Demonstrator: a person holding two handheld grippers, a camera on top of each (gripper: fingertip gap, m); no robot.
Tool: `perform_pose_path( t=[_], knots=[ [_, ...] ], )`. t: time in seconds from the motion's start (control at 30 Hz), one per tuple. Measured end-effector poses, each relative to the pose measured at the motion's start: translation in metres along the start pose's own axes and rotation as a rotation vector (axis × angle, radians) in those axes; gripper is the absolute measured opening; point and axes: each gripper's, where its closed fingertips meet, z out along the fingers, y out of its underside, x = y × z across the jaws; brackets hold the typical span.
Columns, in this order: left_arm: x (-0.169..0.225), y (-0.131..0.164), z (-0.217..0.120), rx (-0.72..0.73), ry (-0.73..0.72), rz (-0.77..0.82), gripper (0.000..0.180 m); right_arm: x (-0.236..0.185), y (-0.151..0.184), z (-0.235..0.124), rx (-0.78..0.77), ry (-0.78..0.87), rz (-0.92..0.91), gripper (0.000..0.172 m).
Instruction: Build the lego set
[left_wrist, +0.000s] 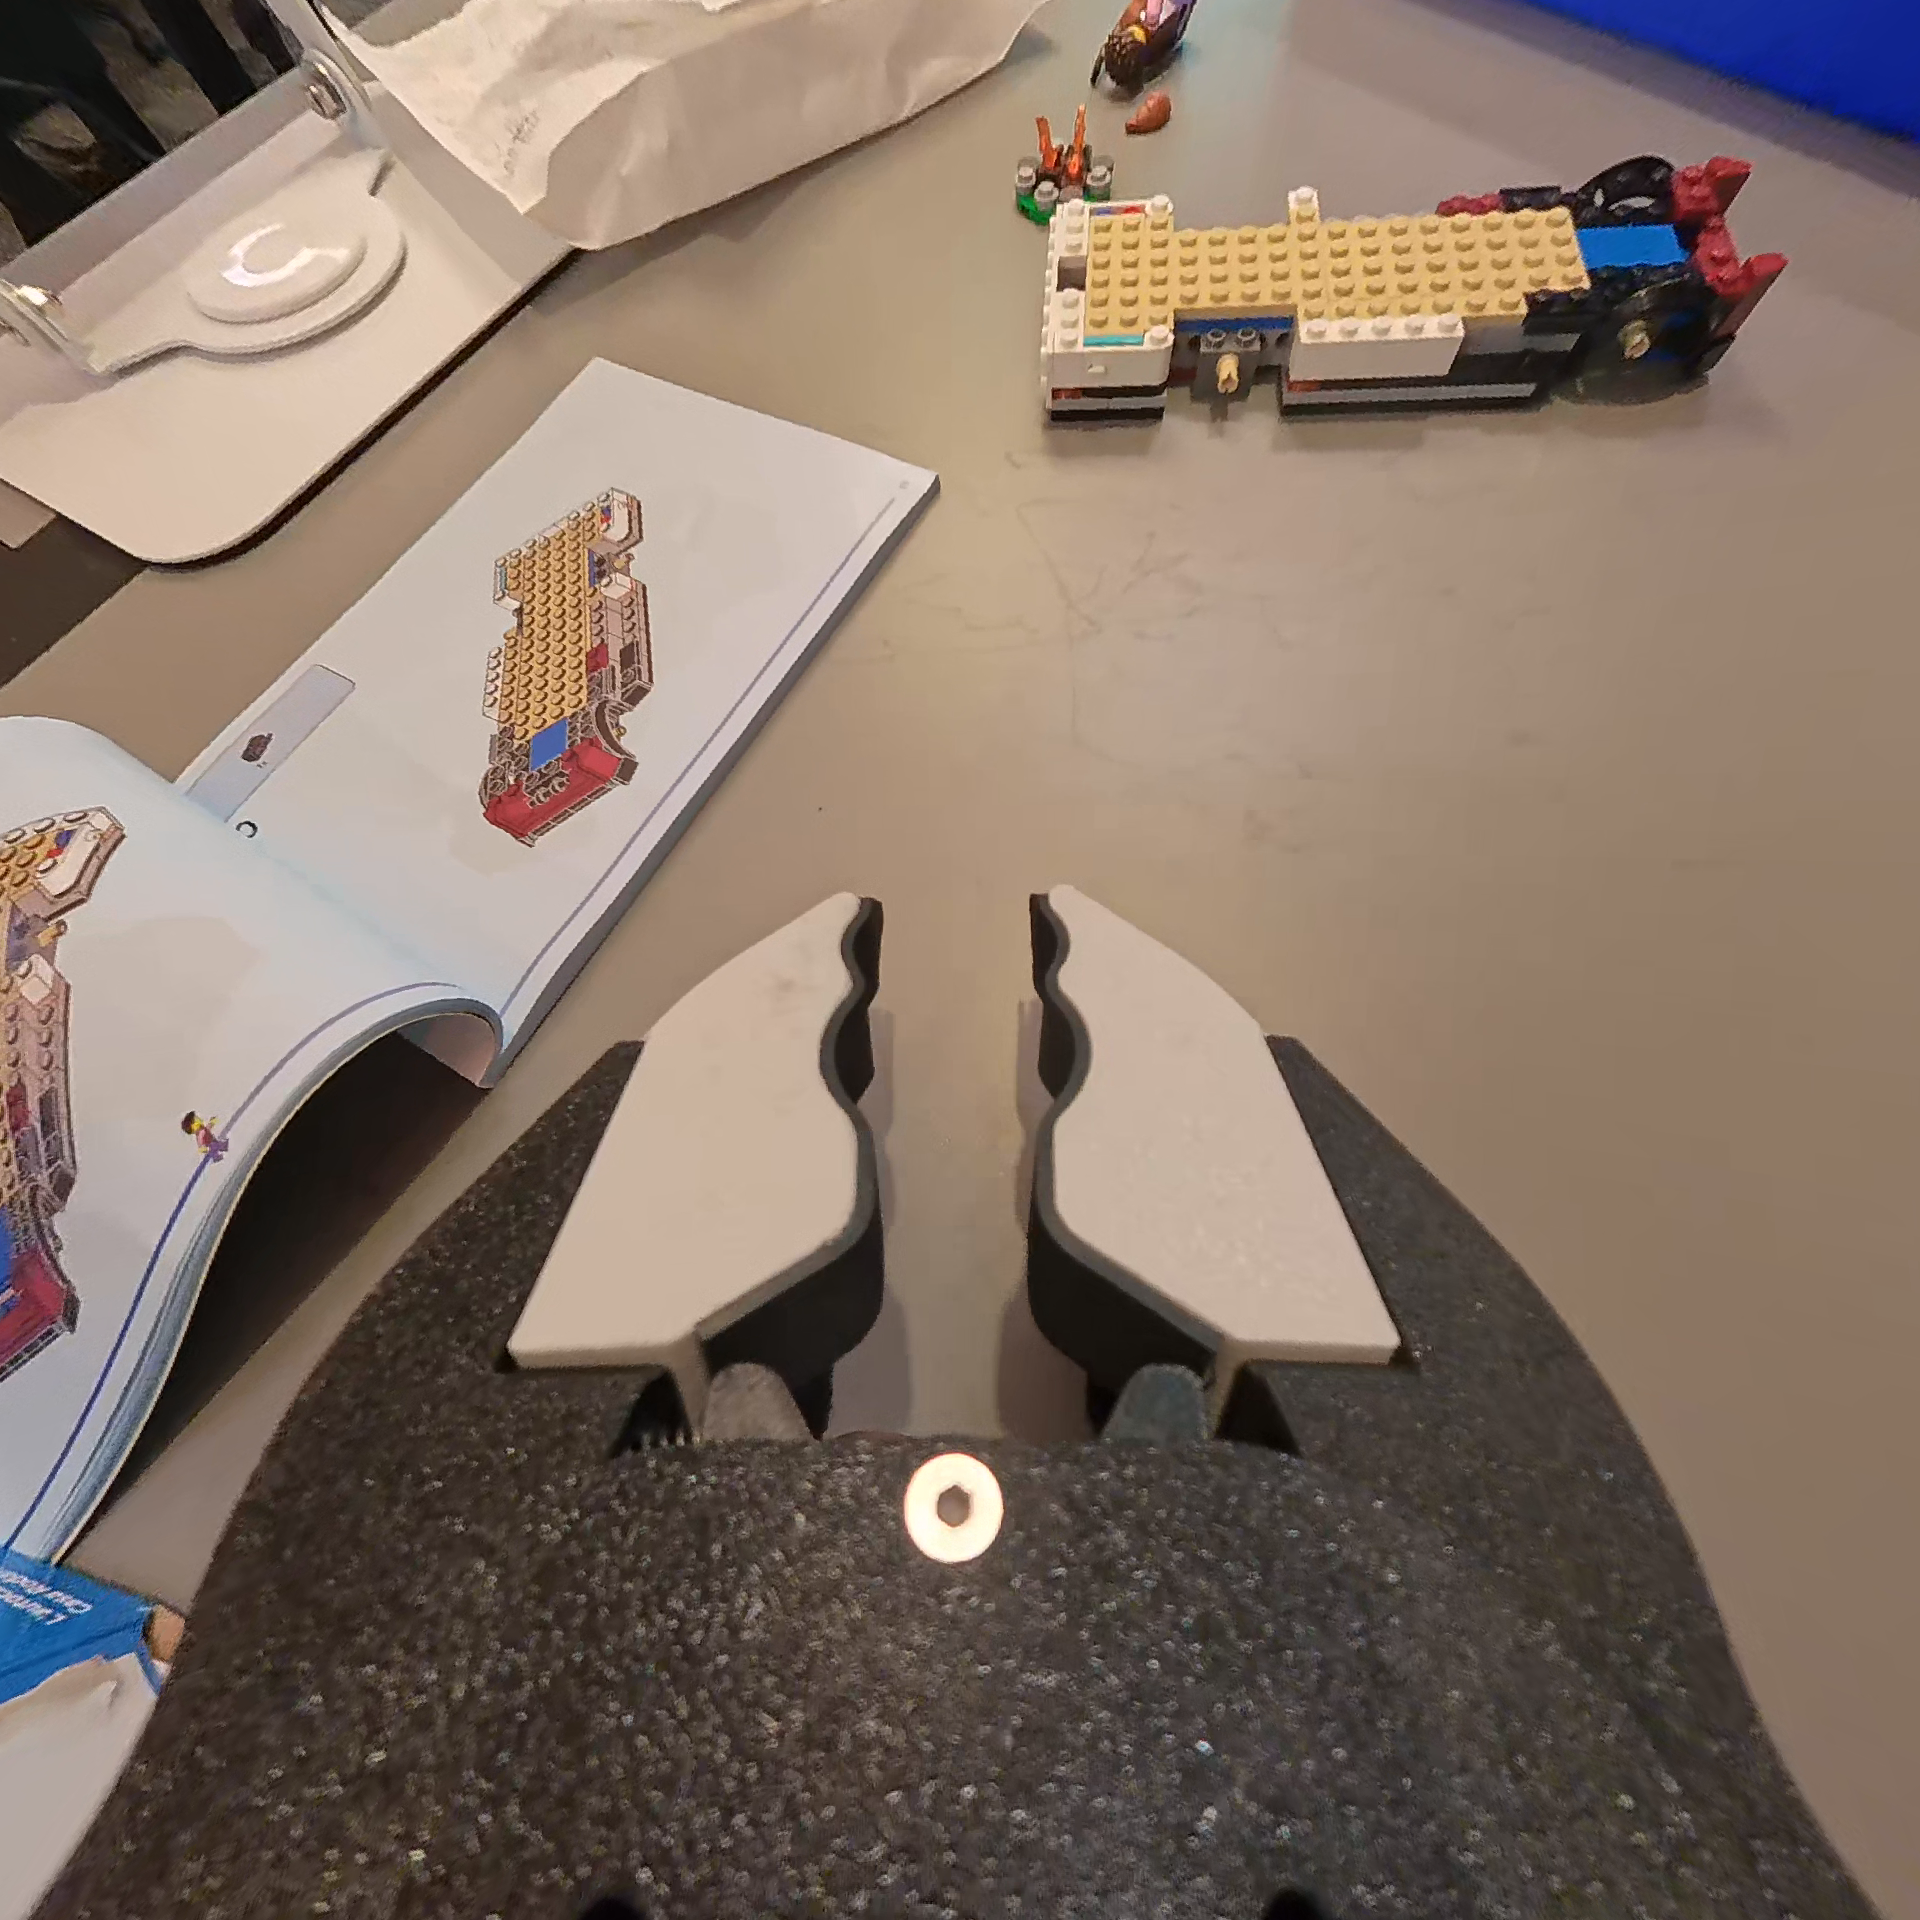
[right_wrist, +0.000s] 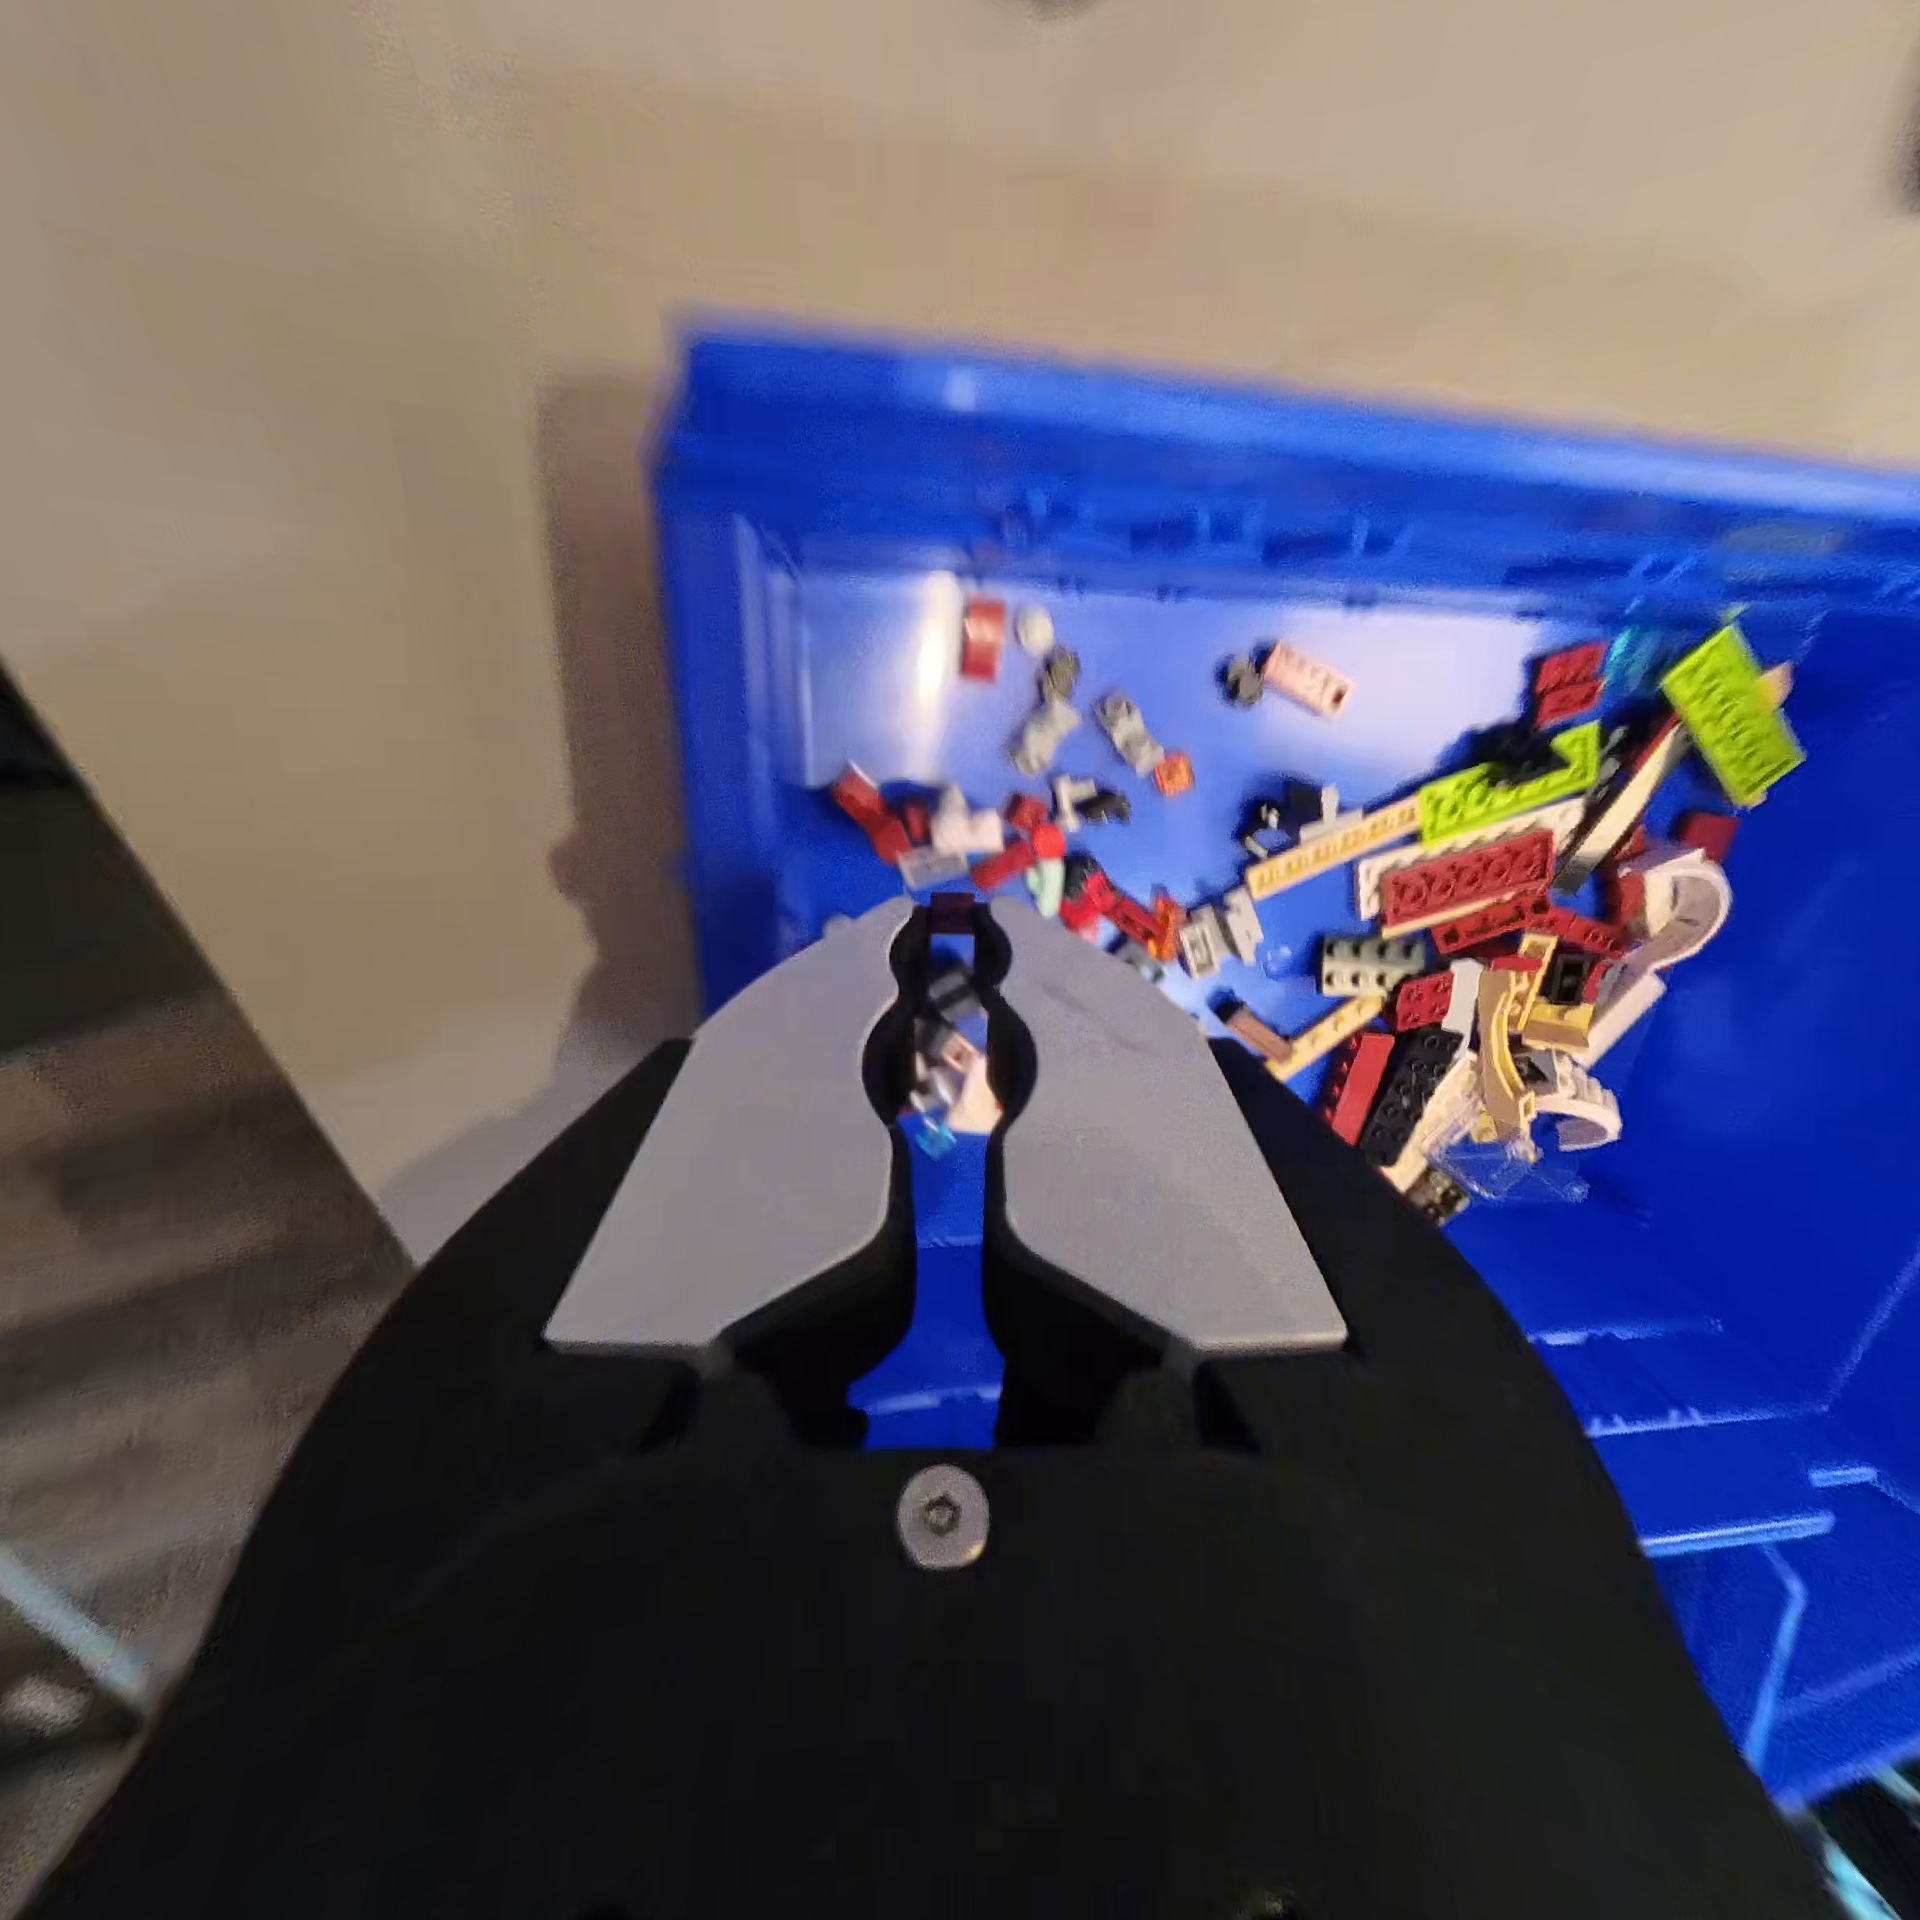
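Above the blue bin (right_wrist: 1195, 488) of loose bricks (right_wrist: 1475, 894), the right gripper (right_wrist: 953, 914) pinches a small dark piece (right_wrist: 952, 908), while the left gripper (left_wrist: 956, 914) waits with fingers apart before the half-built model (left_wrist: 1351, 291).

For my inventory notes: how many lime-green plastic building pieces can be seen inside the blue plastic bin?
2. One studded lime-green plate lies at the bin's far right; one longer lime-green piece lies just left of it, atop the pile. Others may be buried.

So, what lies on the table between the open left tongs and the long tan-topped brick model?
Nothing: in the left wrist view, only bare grey table separates the left tongs from the tan-topped brick model.
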Motion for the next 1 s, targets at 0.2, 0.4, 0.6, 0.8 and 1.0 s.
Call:
perform_pose_path(
  t=[0.2,0.4,0.6,0.8,1.0],
  knots=[
    [0.002,-0.005,-0.002,0.017,-0.003,0.012,0.028,-0.077,-0.099,0.000,0.397,0.029,0.162,0.008],
    [0.005,-0.008,0.001,0.030,0.004,-0.007,0.027,-0.099,-0.121,0.071,0.410,0.098,0.331,0.008],
    [0.003,-0.008,0.003,0.025,-0.018,-0.019,0.026,-0.096,-0.116,0.070,0.440,0.122,0.360,0.017],
    [0.001,-0.004,0.007,0.003,-0.034,-0.029,0.026,-0.074,-0.065,0.013,0.469,0.155,0.338,0.017],
    [0.000,0.001,0.015,-0.029,-0.038,-0.022,0.026,-0.009,0.000,-0.025,0.245,0.196,0.088,0.013]
  ],
)
